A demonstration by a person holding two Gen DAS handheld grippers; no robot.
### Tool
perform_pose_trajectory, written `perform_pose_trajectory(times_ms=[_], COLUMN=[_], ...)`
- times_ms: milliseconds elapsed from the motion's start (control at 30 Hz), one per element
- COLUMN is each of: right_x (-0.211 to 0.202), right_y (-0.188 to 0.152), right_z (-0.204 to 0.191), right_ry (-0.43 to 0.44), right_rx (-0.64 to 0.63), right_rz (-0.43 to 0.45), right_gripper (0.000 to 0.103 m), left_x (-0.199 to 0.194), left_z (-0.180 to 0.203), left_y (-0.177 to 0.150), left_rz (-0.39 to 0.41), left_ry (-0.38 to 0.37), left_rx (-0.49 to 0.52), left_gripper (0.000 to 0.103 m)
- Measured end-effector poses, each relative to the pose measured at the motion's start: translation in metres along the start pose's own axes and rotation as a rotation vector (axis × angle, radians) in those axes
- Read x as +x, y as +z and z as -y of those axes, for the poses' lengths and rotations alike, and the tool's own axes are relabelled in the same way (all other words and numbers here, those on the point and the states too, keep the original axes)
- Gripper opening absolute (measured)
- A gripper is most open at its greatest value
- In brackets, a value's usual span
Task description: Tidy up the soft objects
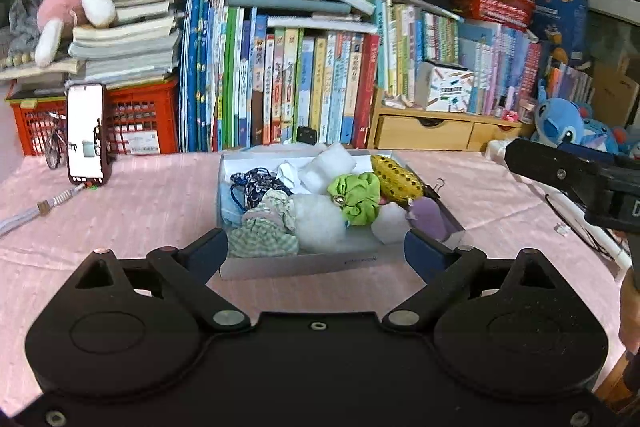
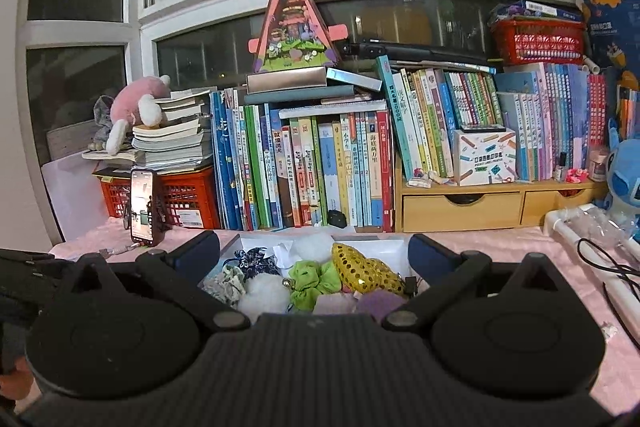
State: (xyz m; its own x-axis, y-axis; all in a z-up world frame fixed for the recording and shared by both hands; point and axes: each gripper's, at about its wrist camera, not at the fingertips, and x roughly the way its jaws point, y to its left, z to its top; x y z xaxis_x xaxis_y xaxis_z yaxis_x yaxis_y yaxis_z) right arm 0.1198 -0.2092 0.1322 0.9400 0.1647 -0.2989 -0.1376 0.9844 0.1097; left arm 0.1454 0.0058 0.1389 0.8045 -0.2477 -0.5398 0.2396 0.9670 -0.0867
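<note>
A shallow white box (image 1: 280, 267) sits on the pink tablecloth, filled with soft items: a green scrunchie (image 1: 356, 197), a yellow sequin pouch (image 1: 396, 179), white fluff (image 1: 320, 223), a checked cloth piece (image 1: 264, 239), a dark blue patterned pouch (image 1: 258, 183) and a purple plush piece (image 1: 430, 215). My left gripper (image 1: 316, 247) is open and empty, its fingers either side of the box's near edge. My right gripper (image 2: 314, 255) is open and empty above the box; the scrunchie (image 2: 312, 281) and sequin pouch (image 2: 364, 269) lie between its fingers.
A phone on a stand (image 1: 86, 133) is at the table's back left with a cable (image 1: 36, 211). Books (image 1: 304, 83), red crates (image 1: 140, 123), wooden drawers (image 1: 428, 133) and a blue plush (image 1: 568, 123) line the back. A white tube and black cable (image 2: 592, 247) lie right.
</note>
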Motion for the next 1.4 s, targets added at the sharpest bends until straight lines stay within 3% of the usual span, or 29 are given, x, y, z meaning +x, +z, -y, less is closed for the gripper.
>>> perform_pose_trajectory(times_ms=[267,667,867,1133,1400], right_x=[-0.035,-0.078,-0.084,-0.089,-0.089], right_y=[-0.023,-0.068,-0.088,-0.119,-0.137], right_z=[-0.010,-0.020,-0.027,-0.032,-0.029], right_ry=[-0.042,-0.127,-0.130,-0.166,-0.168], right_rx=[-0.059,-0.069,-0.076,-0.083,-0.049], right_rz=[0.082,0.170,0.141,0.088,0.037], right_gripper=[0.103,0.103,0.103,0.103,0.103], left_x=[-0.037,-0.064,-0.067,-0.060,-0.054], left_z=[0.013,0.018,0.020,0.012,0.011], left_y=[-0.039,-0.089,-0.110,-0.140,-0.155], left_rz=[0.079,0.094,0.081,0.014,-0.038], left_ry=[-0.008,0.017,0.075,0.109,0.124], left_rx=[0.054,0.027,0.011,-0.081,-0.091], left_gripper=[0.097,0.098,0.098,0.098,0.098])
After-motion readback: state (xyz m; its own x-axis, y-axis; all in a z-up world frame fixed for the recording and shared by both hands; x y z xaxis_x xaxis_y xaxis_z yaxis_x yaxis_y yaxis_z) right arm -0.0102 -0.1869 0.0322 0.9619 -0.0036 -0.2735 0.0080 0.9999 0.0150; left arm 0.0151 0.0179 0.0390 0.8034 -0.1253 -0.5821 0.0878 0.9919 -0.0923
